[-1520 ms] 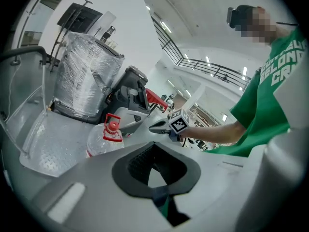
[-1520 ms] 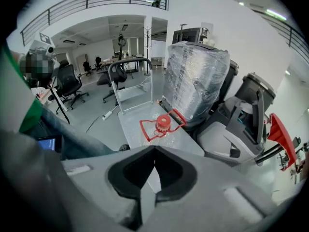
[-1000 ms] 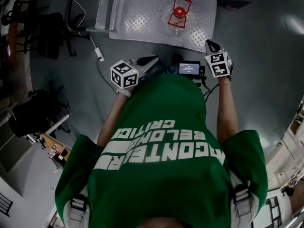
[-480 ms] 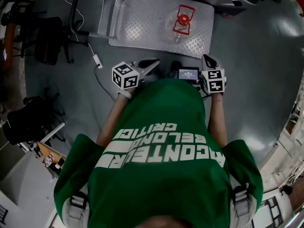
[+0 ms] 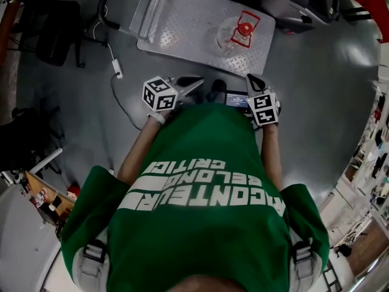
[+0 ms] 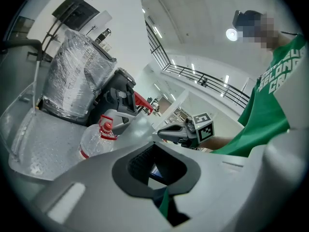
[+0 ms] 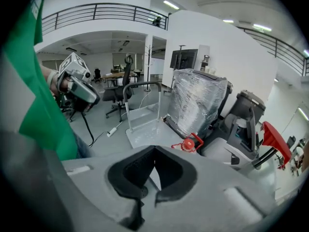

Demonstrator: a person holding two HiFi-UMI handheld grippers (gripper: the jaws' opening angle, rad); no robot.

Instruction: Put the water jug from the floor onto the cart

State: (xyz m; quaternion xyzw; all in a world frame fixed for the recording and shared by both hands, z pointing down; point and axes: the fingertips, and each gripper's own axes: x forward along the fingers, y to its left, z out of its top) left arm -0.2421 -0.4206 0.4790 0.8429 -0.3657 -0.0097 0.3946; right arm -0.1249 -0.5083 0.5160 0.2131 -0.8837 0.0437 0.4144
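The clear water jug (image 5: 233, 34) with a red cap and handle stands upright on the metal cart (image 5: 182, 23), near its right edge. It also shows as the jug (image 6: 96, 140) in the left gripper view and as the jug (image 7: 189, 144) in the right gripper view. My left gripper (image 5: 197, 81) is held in front of my body, short of the cart, its jaws together and empty. My right gripper (image 5: 252, 79) is beside it, also shut and empty. Each shows in the other's view: right gripper (image 6: 164, 134), left gripper (image 7: 91, 98).
A plastic-wrapped bundle (image 7: 198, 105) stands beyond the cart's far end. The cart's push handle (image 5: 100, 14) rises at the left. A power strip with cable (image 5: 115, 69) lies on the floor. An office chair (image 5: 58, 23) and a grey machine (image 5: 292, 8) flank the cart.
Both grippers have drawn back from the cart toward my body, the right one more and inward. The jug has stayed upright on the cart.
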